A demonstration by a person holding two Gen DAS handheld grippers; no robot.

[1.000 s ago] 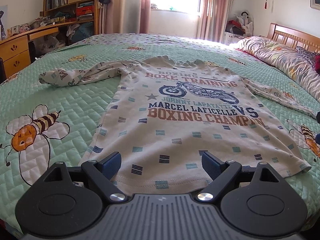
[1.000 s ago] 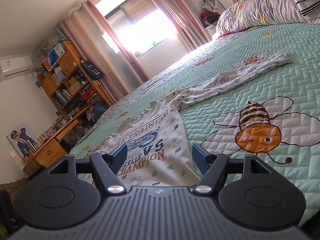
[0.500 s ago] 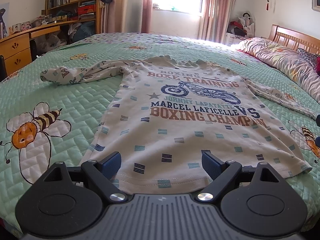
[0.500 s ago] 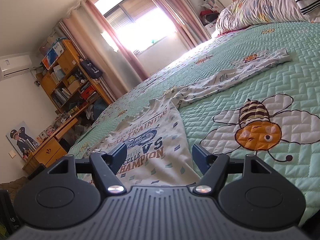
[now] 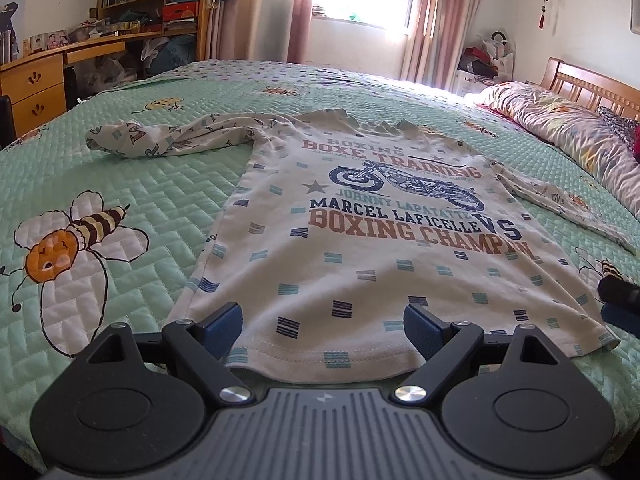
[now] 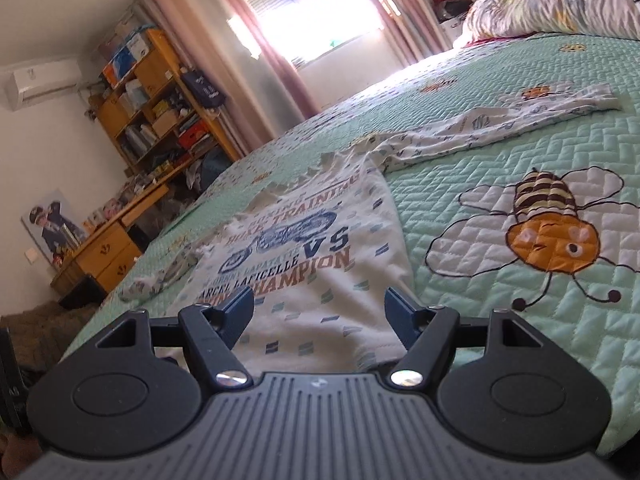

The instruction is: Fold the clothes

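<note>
Mint-green quilted bedspread [image 5: 168, 184] ran wide and bare to nine o'clock of the T-shirt [image 5: 360, 272], stitched in a herringbone pattern with a padded bee [image 5: 68, 240] sewn in. Off-white jersey, that shirt, lying flat and face up on the bed, hem toward the camera, printed with a blue motorcycle and block lettering. Its left sleeve [image 5: 168, 140] lay bunched out at ten o'clock; the right sleeve [image 5: 560, 204] trailed flat toward three o'clock. Just above the hem, the left gripper [image 5: 323, 326] had its blue pads spread wide, nothing pinched between them, the hem edge showing in the gap. Over at the shirt's lower right corner, the right gripper [image 6: 319, 312] stood fairly wide too, gripping nothing, cloth visible between its fingers. From that wrist view, open quilt and another bee [image 6: 548, 236] stretched to two o'clock. A rumpled floral duvet [image 5: 568, 128] crowded the far edge by the wooden headboard [image 5: 592, 88].
</note>
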